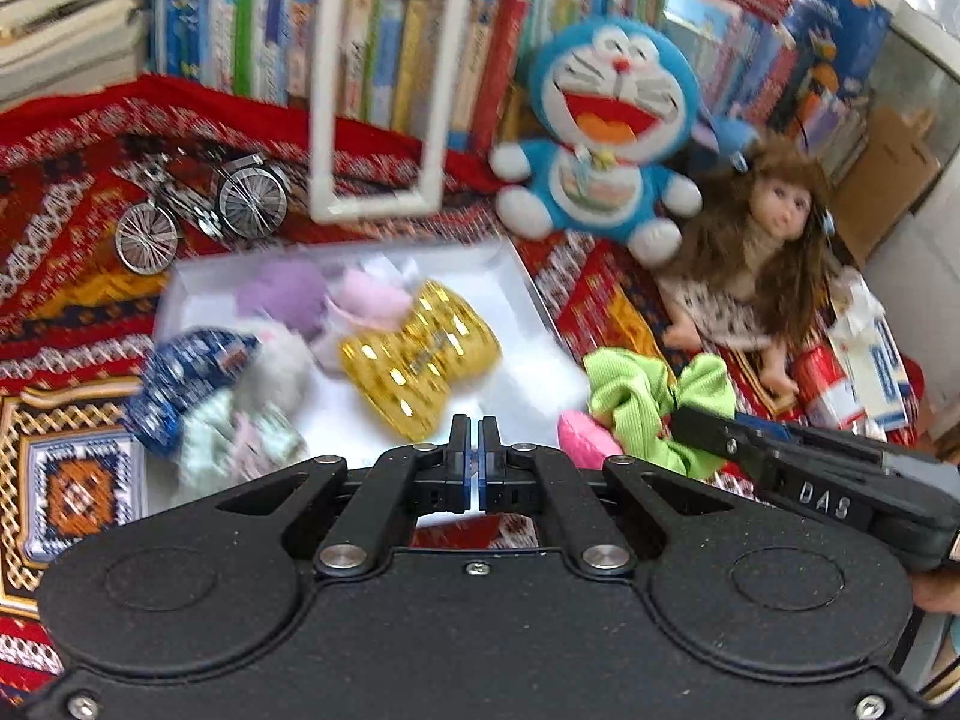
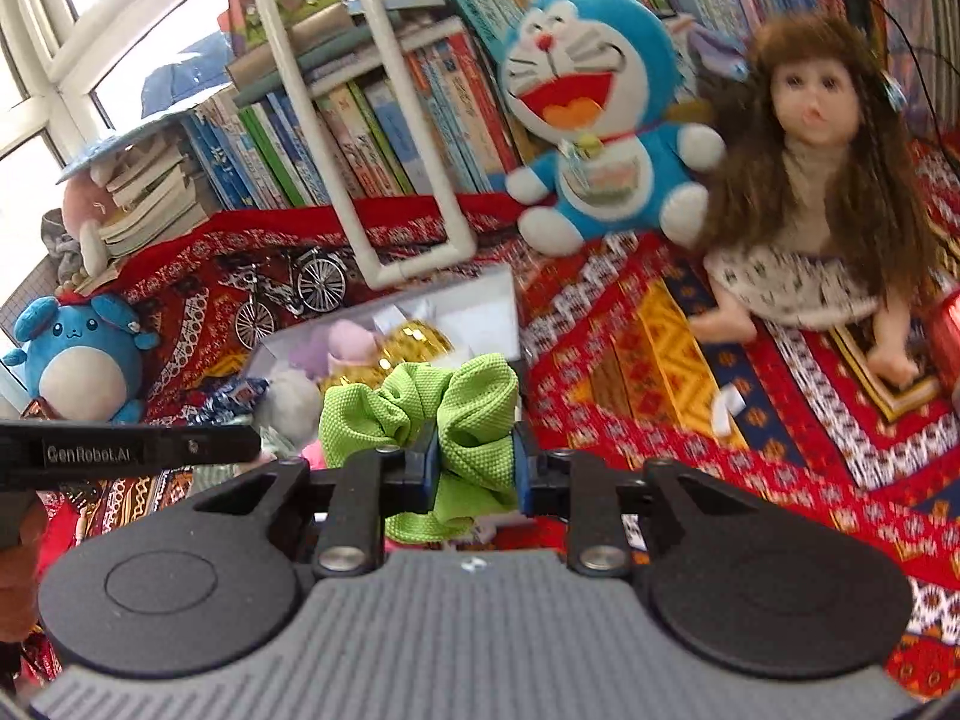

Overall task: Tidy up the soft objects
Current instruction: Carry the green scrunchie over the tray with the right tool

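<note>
While clamped in the right gripper (image 2: 474, 456), lime-green ribbed fabric scrunchie (image 2: 432, 414) raised near shallow white box (image 1: 510, 276), likely bound there; left gripper (image 1: 474, 450) shut, empty.

The left tool (image 1: 478, 432) points downward with jaws closed together on nothing; the right tool (image 2: 474, 456) is clamped.
</note>
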A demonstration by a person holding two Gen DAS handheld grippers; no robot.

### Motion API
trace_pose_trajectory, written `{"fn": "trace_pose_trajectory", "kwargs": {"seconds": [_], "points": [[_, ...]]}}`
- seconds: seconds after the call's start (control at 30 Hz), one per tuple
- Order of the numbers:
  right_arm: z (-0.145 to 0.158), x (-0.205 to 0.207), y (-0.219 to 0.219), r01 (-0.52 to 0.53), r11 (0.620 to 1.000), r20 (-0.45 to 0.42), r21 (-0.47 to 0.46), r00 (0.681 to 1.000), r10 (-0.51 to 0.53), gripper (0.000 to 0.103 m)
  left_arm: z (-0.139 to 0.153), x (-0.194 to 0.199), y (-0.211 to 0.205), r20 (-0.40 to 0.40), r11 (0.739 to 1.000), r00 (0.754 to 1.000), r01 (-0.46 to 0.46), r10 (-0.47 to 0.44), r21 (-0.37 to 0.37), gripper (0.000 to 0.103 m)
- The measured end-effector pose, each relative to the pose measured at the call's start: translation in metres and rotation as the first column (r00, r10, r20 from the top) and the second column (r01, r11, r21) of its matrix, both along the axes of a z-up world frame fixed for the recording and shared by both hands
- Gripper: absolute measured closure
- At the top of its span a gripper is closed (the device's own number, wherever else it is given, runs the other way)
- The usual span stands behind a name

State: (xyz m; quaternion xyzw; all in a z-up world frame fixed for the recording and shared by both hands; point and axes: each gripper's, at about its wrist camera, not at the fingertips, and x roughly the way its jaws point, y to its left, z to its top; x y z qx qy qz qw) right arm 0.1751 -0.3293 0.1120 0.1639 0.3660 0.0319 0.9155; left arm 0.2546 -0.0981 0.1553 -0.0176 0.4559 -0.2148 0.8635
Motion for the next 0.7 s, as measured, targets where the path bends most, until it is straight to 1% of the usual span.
{"fn": "trace_pose_trajectory", "kwargs": {"seconds": [0.1, 0.27, 0.33, 0.53, 0.7], "points": [[0.005, 0.013, 0.011, -0.009, 1.000, 0.001, -0.028, 1.000, 0.009, 0.075, 0.005, 0.014, 0.009, 0.007, 0.999, 0.999, -0.033, 0.033, 0.004, 0.101], [0.006, 0.035, 0.027, -0.031, 0.999, -0.008, -0.045, 1.000, 0.030, 0.075, 0.001, 0.031, 0.017, 0.012, 0.997, 0.997, -0.079, 0.079, 0.020, 0.101], [0.003, 0.042, 0.034, -0.038, 0.998, -0.016, -0.050, 0.999, 0.037, 0.075, -0.004, 0.037, 0.018, 0.006, 0.995, 0.996, -0.094, 0.094, 0.021, 0.101], [-0.012, 0.058, 0.049, -0.056, 0.998, -0.031, -0.024, 0.998, 0.055, 0.075, -0.023, 0.049, 0.020, -0.028, 0.993, 0.993, -0.114, 0.115, 0.039, 0.101], [-0.028, 0.069, 0.055, -0.064, 0.998, -0.034, -0.010, 0.997, 0.064, 0.075, -0.038, 0.060, 0.022, -0.062, 0.991, 0.989, -0.129, 0.131, 0.040, 0.101]]}}
